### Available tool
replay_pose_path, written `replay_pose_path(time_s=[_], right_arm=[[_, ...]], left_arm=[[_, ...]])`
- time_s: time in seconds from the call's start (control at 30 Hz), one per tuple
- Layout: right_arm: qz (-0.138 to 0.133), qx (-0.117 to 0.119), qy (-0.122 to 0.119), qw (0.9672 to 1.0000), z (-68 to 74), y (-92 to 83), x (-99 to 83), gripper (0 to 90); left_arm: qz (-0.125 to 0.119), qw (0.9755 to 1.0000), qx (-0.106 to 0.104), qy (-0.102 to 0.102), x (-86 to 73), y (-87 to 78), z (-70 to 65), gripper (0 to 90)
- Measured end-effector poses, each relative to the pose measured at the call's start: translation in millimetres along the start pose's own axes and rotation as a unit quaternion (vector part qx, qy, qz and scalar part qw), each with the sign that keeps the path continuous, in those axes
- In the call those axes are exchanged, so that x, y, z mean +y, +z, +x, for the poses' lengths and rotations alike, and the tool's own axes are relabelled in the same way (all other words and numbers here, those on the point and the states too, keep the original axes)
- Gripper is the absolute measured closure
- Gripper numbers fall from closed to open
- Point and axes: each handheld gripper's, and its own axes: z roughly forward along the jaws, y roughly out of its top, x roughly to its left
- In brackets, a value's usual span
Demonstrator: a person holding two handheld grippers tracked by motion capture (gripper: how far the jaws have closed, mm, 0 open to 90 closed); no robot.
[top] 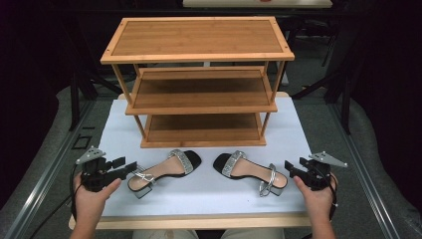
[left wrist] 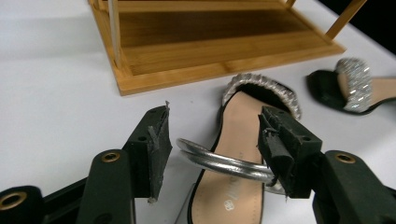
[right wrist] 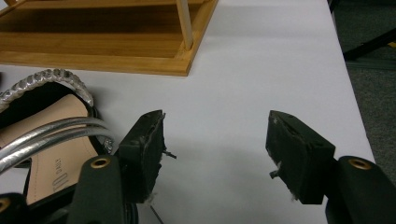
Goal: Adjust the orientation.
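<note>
The left claw straddles the near sandal's silver ankle strap, one jaw at each end of it (whether the pads touch is unclear). Beyond lie a wooden rack, a second sandal and the white tabletop.

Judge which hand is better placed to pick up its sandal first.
Left, probably. The left gripper already has the silver ankle strap of the black-soled left sandal between its open fingers. The right gripper stands open over bare white tabletop, beside the right sandal.
</note>
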Motion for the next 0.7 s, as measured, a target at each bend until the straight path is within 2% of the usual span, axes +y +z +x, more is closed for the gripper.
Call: replay_pose_path(time_s=[0.07,0.13,0.2,0.23,0.37,0.43,0.5,0.6,0.7], right_arm=[[0.000,-0.001,0.001,1.0000,-0.1,-0.2,-0.3,36.3],[0.001,0.001,0.003,1.0000,-0.9,0.3,-0.7,36.2],[-0.003,0.004,0.005,1.0000,-1.2,2.4,-1.7,35.9],[0.006,0.000,0.004,1.0000,-1.2,2.4,-1.8,35.9],[0.011,0.003,0.003,0.9999,-1.0,4.6,-3.1,35.8],[0.009,0.004,0.005,0.9999,-1.4,5.0,-3.8,35.8],[0.008,0.005,0.006,0.9999,-1.7,4.9,-3.9,35.8],[0.005,0.004,0.010,0.9999,-2.4,5.6,-4.9,35.9],[0.014,0.000,0.011,0.9998,-2.8,5.6,-5.3,36.0]], left_arm=[[0.008,0.9999,0.006,0.004,-2.5,4.2,0.4,43.4],[0.018,0.9998,0.001,0.000,-5.4,8.4,2.6,43.4],[0.031,0.9995,-0.002,-0.003,-7.7,12.0,4.3,45.8],[0.037,0.9993,0.000,-0.003,-8.7,13.7,4.8,46.2],[0.059,0.9982,0.004,-0.004,-11.2,17.7,5.9,53.4],[0.074,0.9972,0.010,-0.005,-12.4,17.9,7.4,61.2],[0.077,0.9970,0.008,-0.006,-12.4,17.2,8.0,63.7],[0.083,0.9965,0.012,0.001,-11.1,14.1,8.1,76.3],[0.093,0.9952,0.023,0.019,-10.0,13.0,6.6,84.7]])
